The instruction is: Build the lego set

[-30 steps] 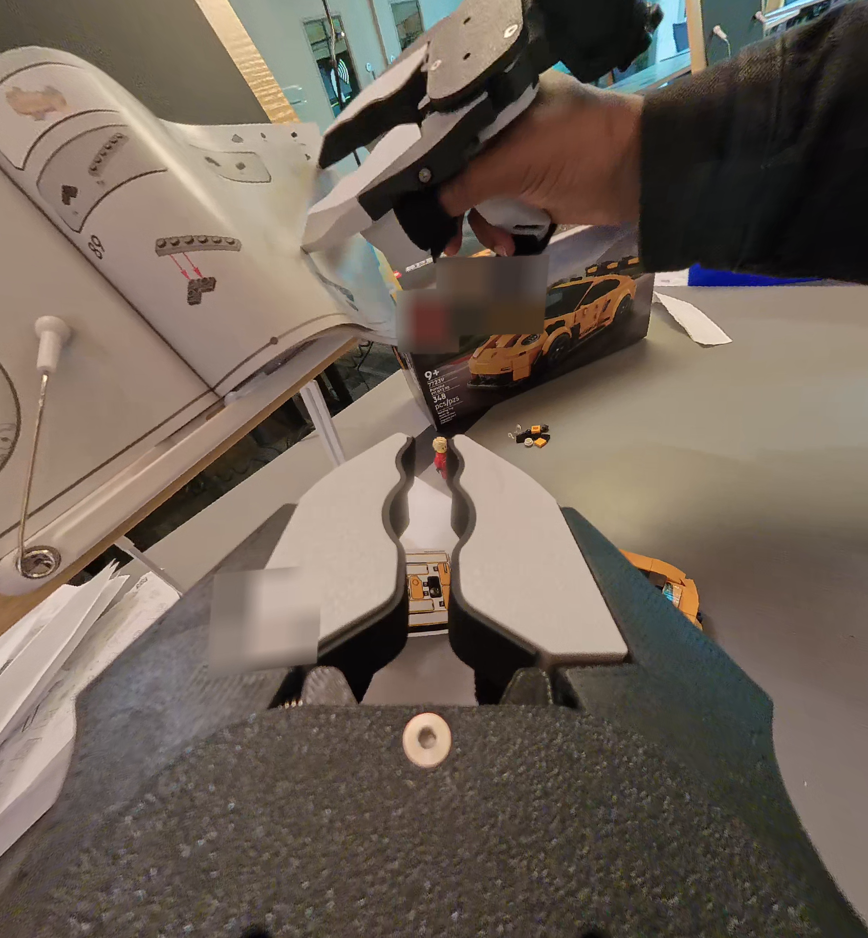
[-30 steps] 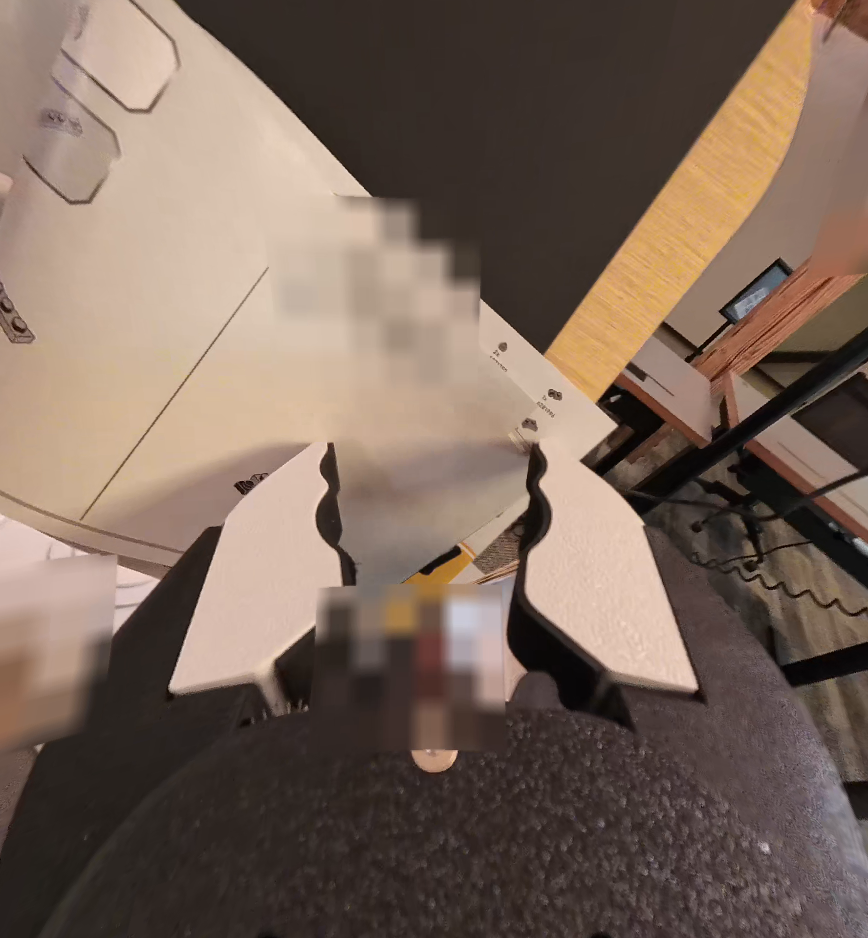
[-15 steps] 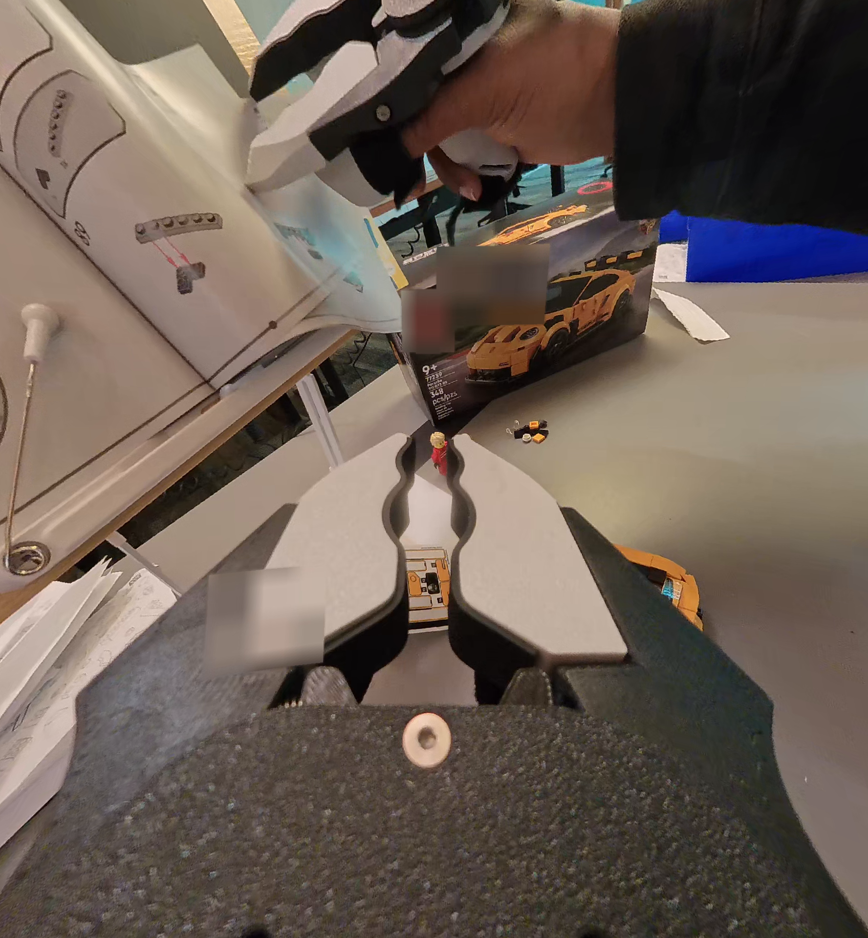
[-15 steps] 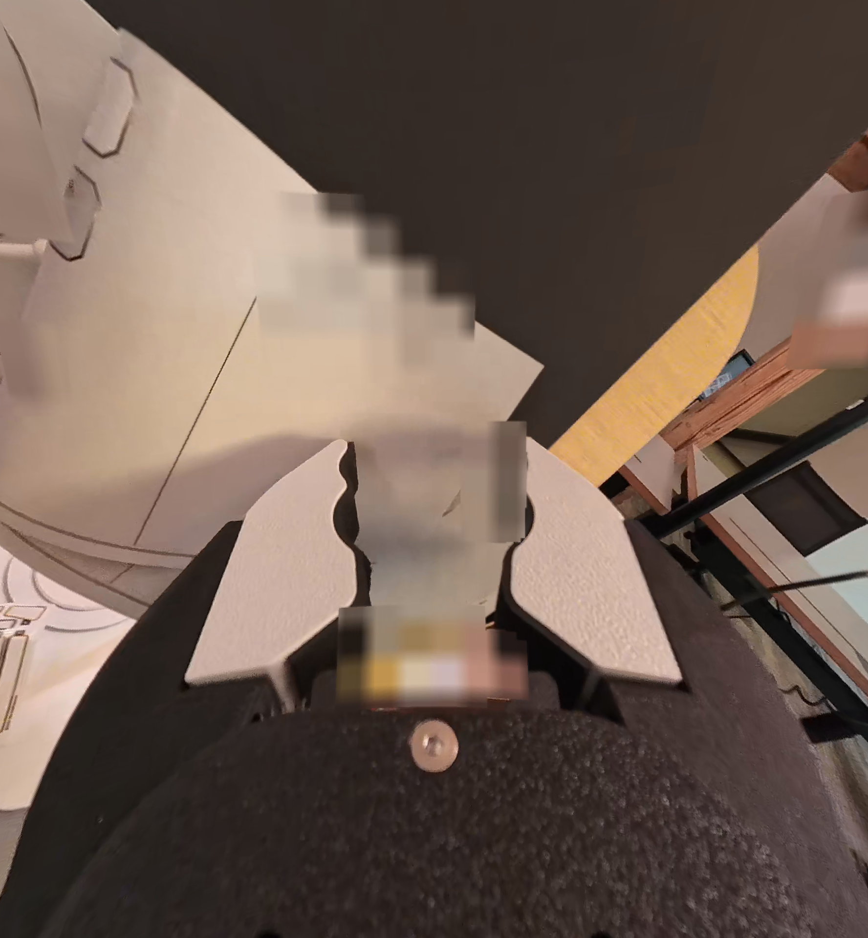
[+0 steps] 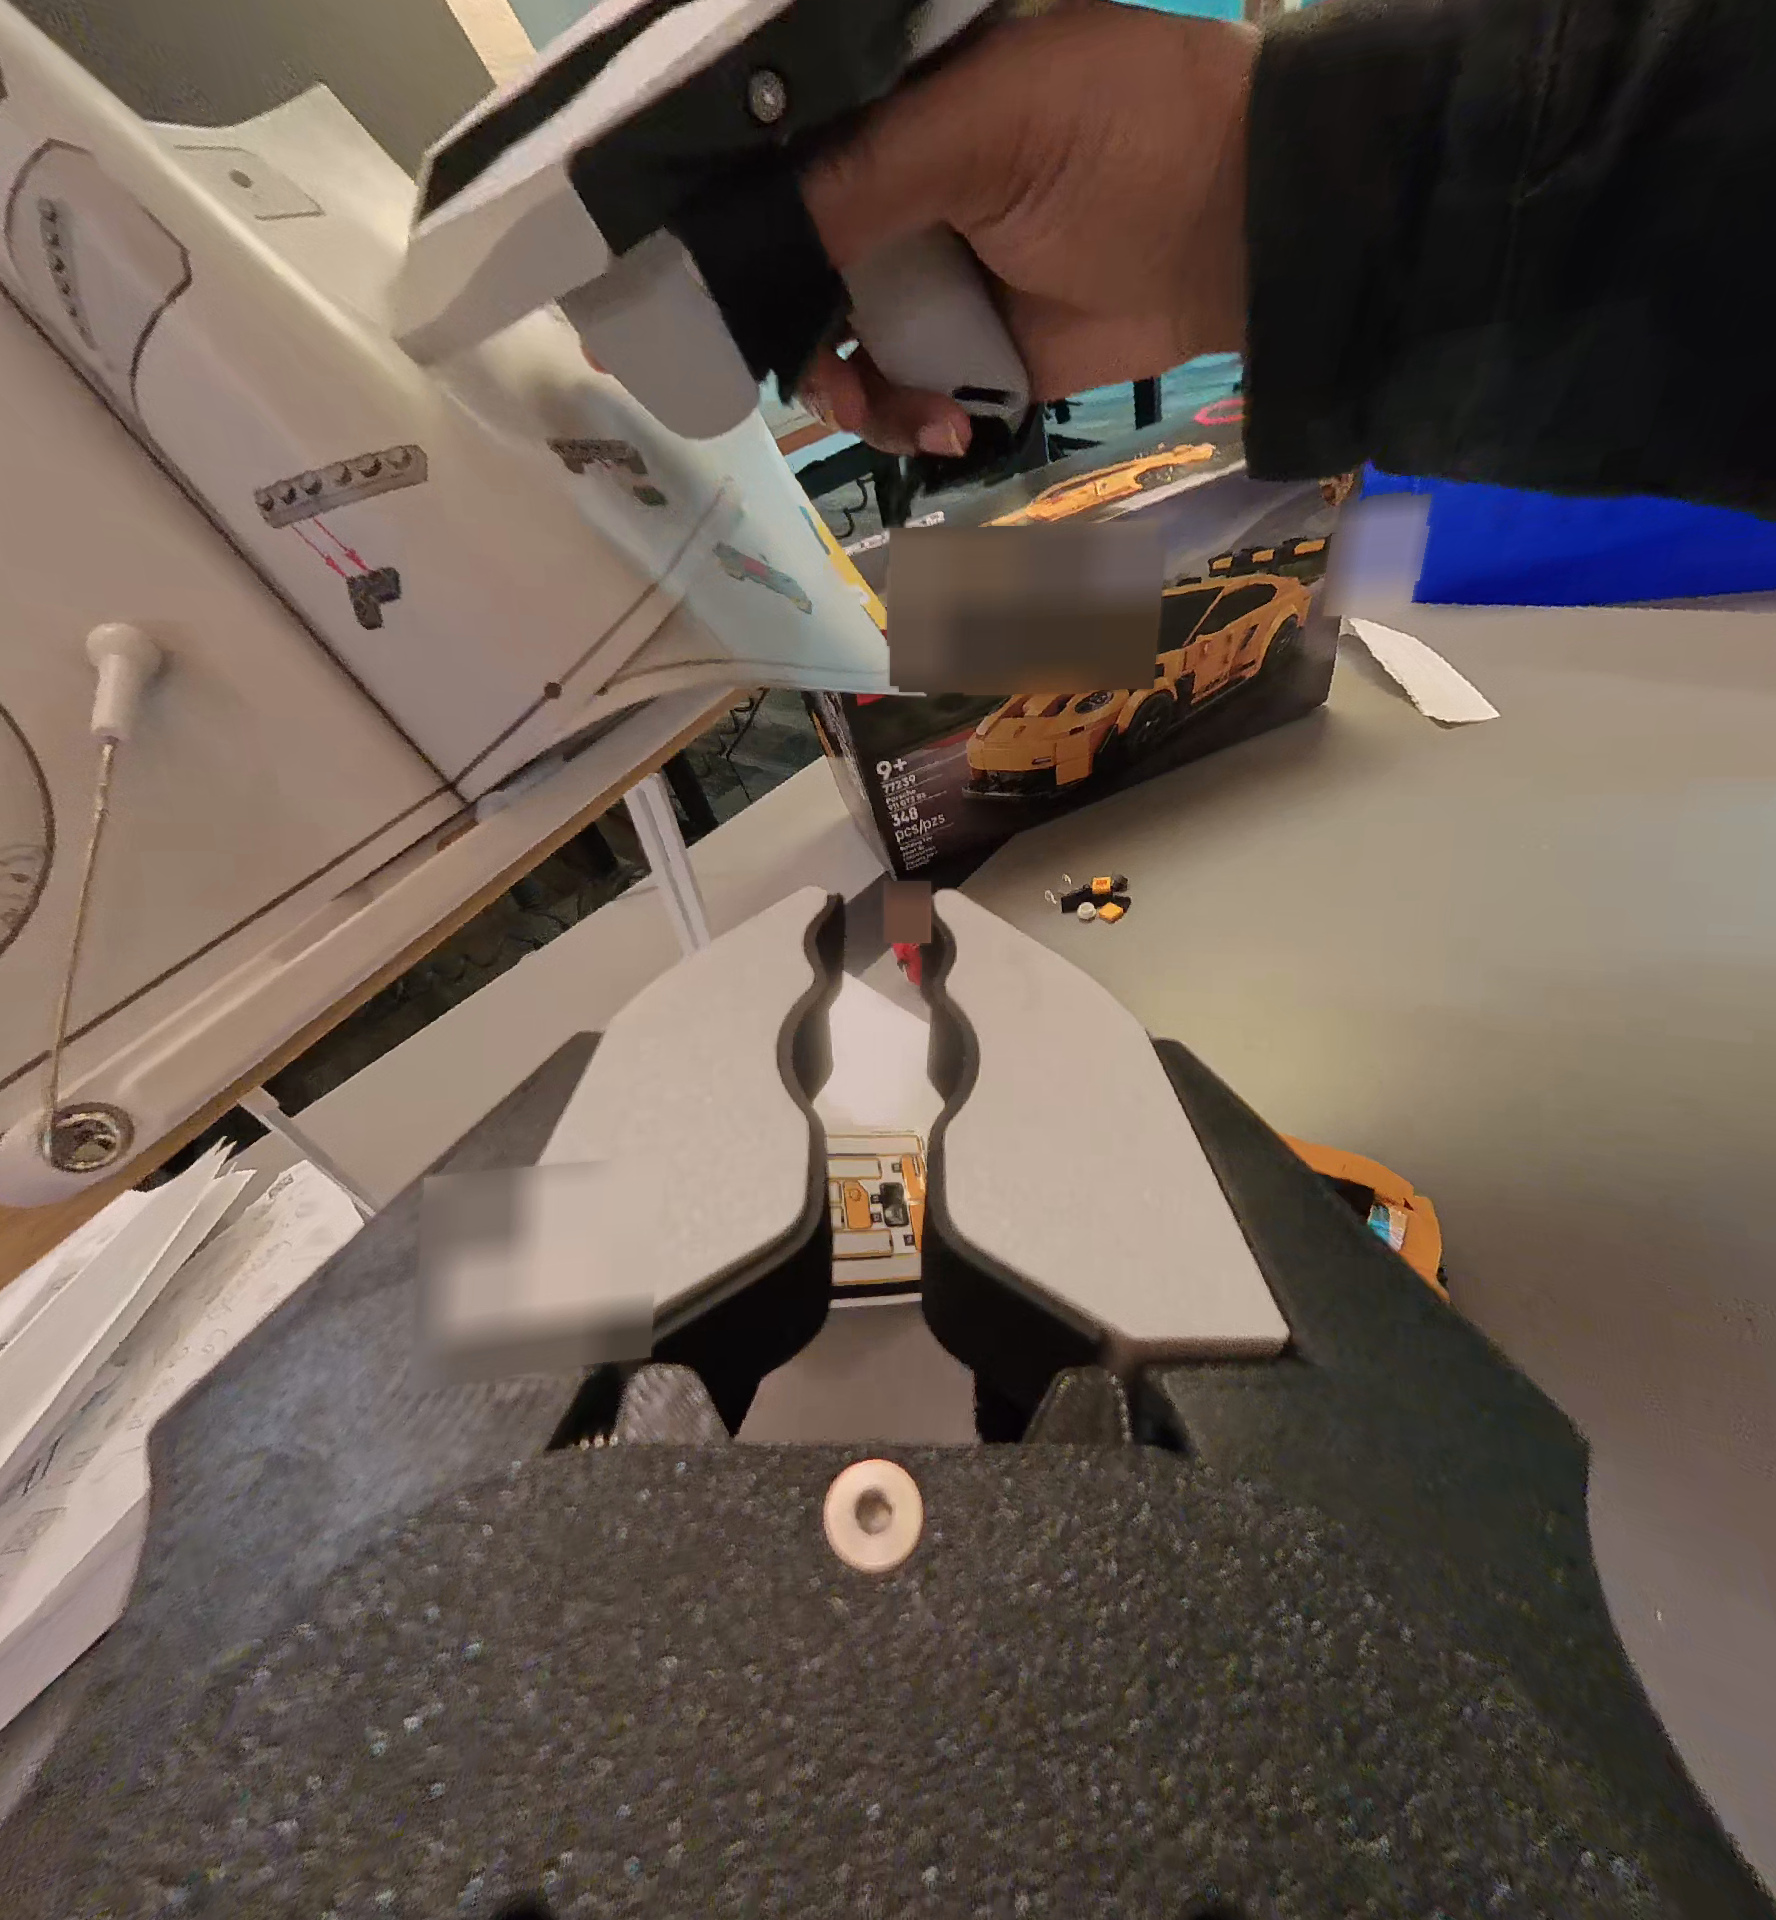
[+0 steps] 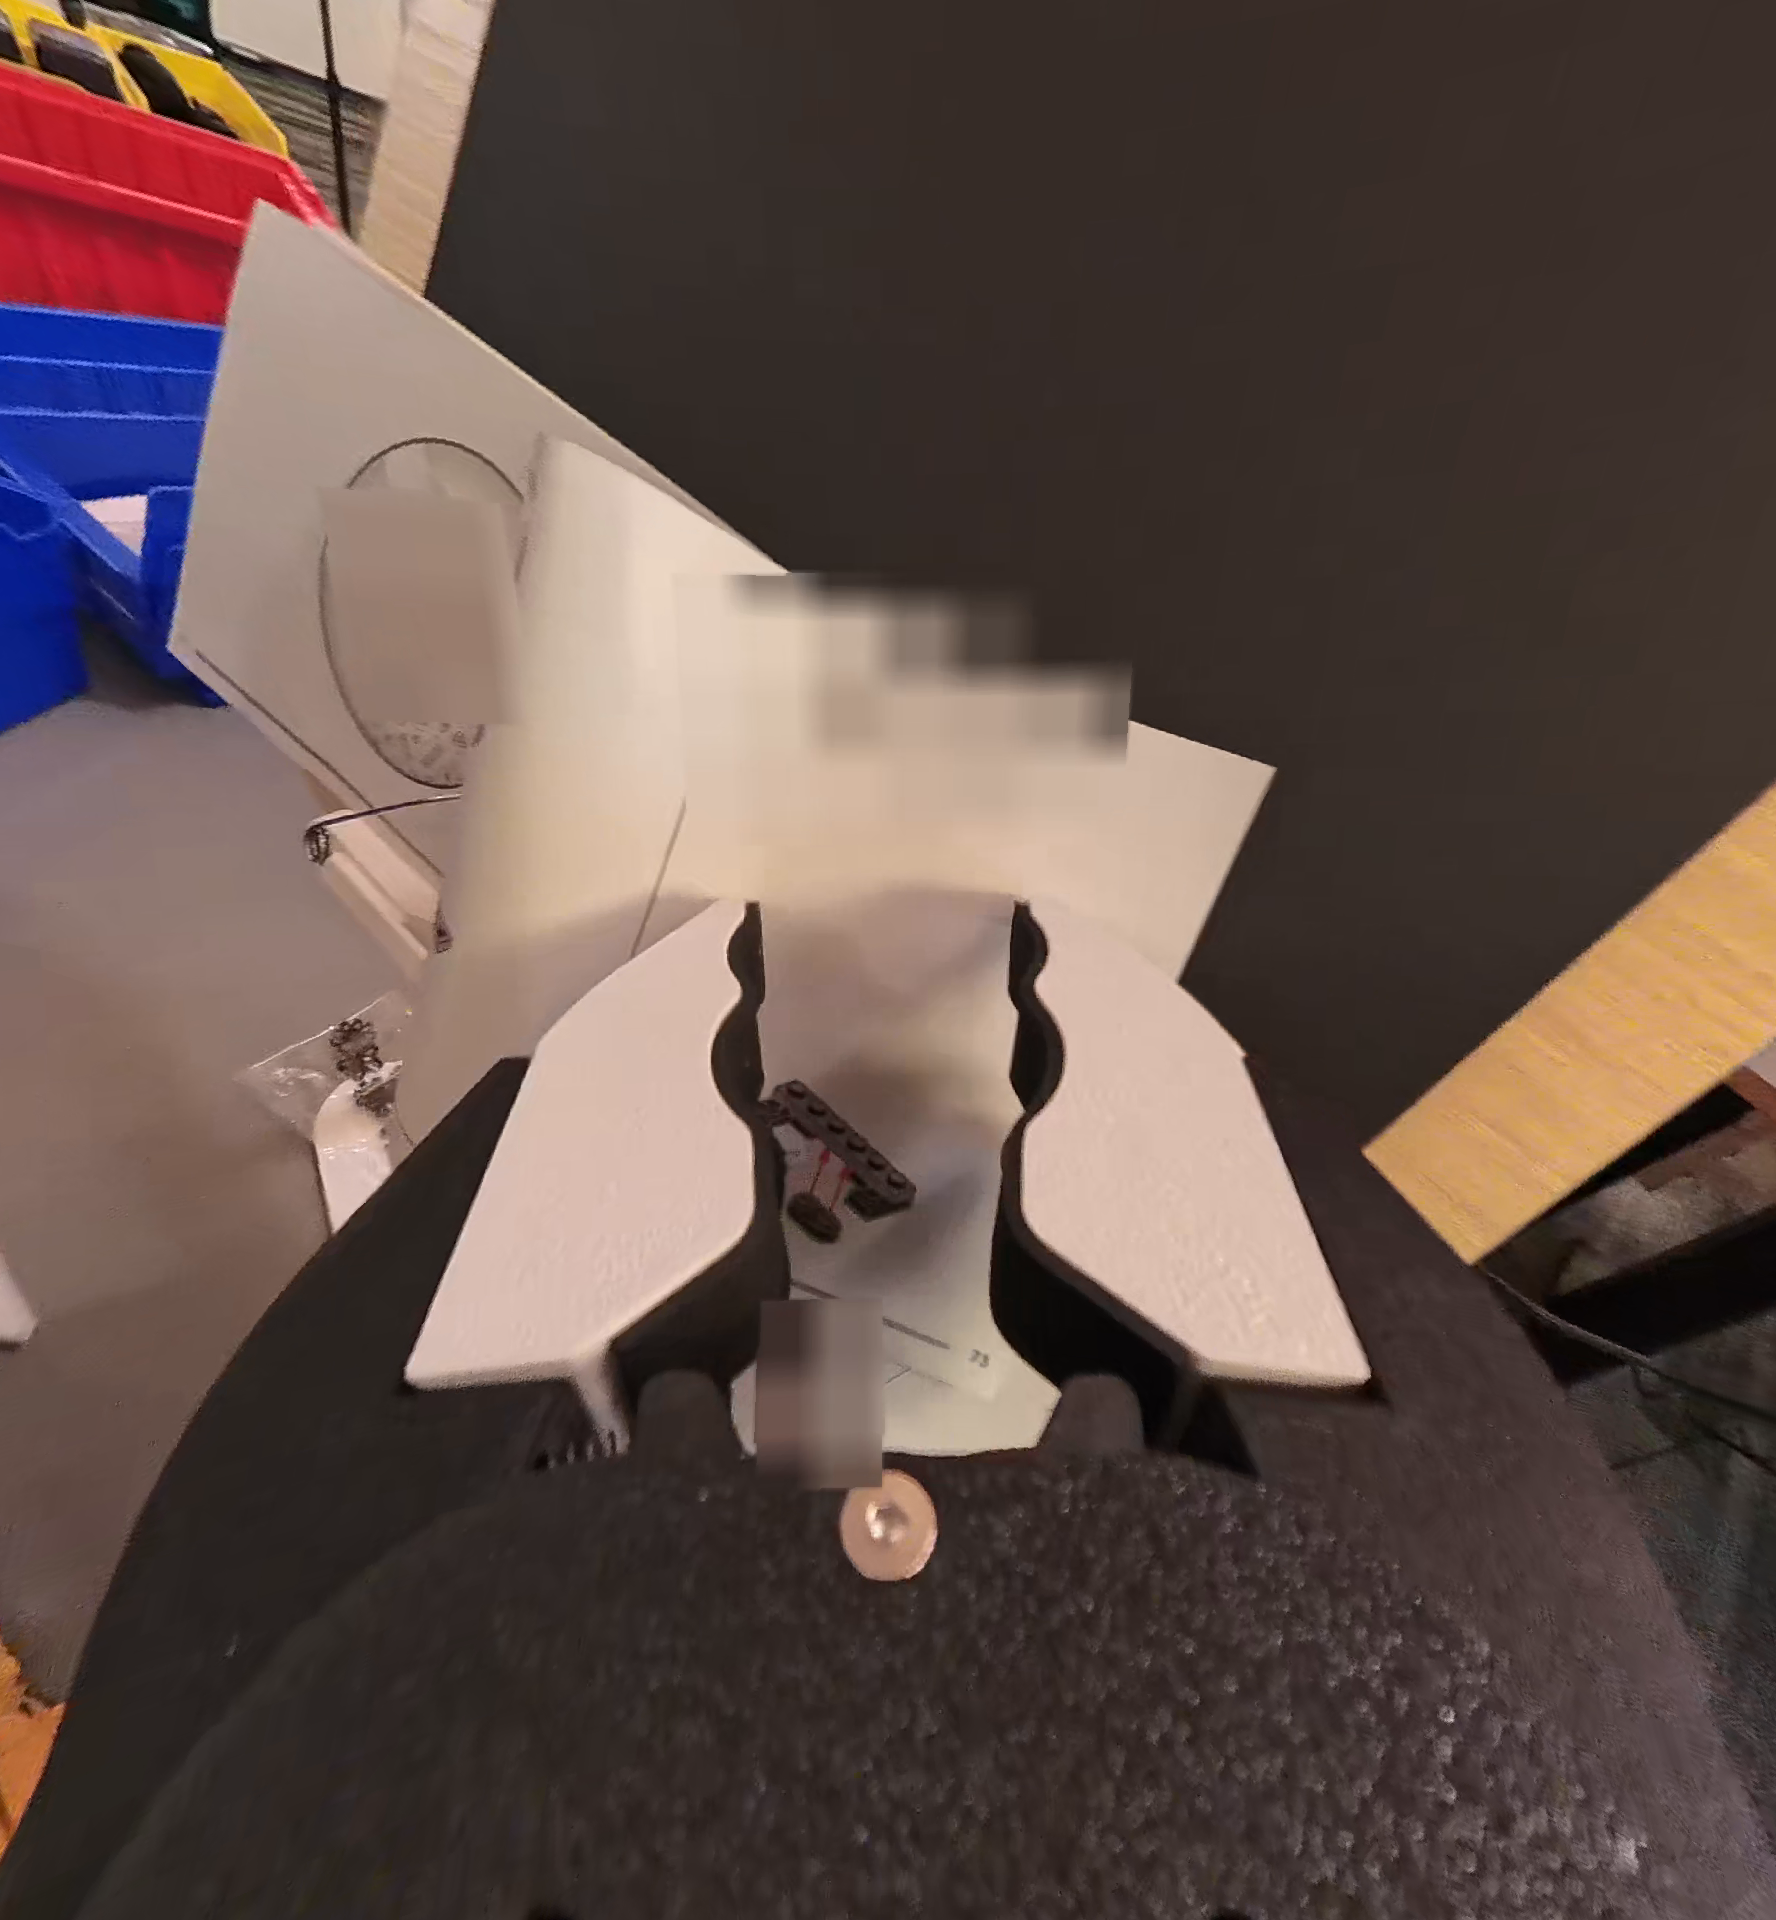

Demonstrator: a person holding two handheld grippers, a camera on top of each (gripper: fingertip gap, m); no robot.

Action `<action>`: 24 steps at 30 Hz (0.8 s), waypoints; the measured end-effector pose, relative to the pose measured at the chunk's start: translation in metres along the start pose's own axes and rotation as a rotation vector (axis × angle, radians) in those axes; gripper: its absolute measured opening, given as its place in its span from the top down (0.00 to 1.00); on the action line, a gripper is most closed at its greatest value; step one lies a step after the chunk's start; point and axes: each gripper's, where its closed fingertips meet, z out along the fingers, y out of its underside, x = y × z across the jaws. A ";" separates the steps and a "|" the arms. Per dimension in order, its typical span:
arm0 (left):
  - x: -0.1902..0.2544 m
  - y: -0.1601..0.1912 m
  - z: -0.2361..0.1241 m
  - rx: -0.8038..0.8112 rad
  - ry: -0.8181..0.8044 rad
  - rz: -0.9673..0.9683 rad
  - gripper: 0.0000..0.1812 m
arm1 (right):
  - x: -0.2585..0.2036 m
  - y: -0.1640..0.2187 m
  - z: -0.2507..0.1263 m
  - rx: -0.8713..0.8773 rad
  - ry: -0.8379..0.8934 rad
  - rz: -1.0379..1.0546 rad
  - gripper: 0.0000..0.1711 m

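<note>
The open instruction booklet leans on a stand at the left. My right gripper, held in a hand, is up against it and lifts a loose page. In the right wrist view the right gripper is open, with the booklet and a blurred, curling page between and beyond its jaws. My left gripper hovers low over the grey table, jaws slightly apart and empty. A small minifigure stands just past its tips. The orange car model sits to its right.
The set's box stands behind a few loose small pieces. A torn paper scrap lies at the far right. Stacked papers are at the left. Red and blue bins and a parts bag sit left of the booklet.
The right gripper has swung left and closer across the booklet, and the lifted page has curled over with it. The left gripper has stayed in place.
</note>
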 end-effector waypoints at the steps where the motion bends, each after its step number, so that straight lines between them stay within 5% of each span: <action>1: -0.004 -0.003 0.000 0.010 -0.008 -0.014 0.92 | -0.003 0.000 0.000 -0.002 -0.003 -0.007 0.74; 10: -0.061 -0.039 0.016 0.053 -0.058 -0.225 0.78 | -0.053 -0.009 0.000 -0.004 -0.076 -0.113 0.73; 15: -0.067 -0.031 0.028 0.000 0.009 -0.284 0.71 | -0.095 -0.013 0.000 0.015 -0.237 -0.059 0.73; 21: -0.067 -0.018 0.029 -0.015 0.004 -0.277 0.98 | -0.107 -0.010 -0.008 0.035 -0.302 0.004 0.73; 24: -0.068 -0.016 0.031 -0.019 -0.008 -0.281 0.99 | -0.098 -0.005 -0.014 0.038 -0.275 0.029 0.73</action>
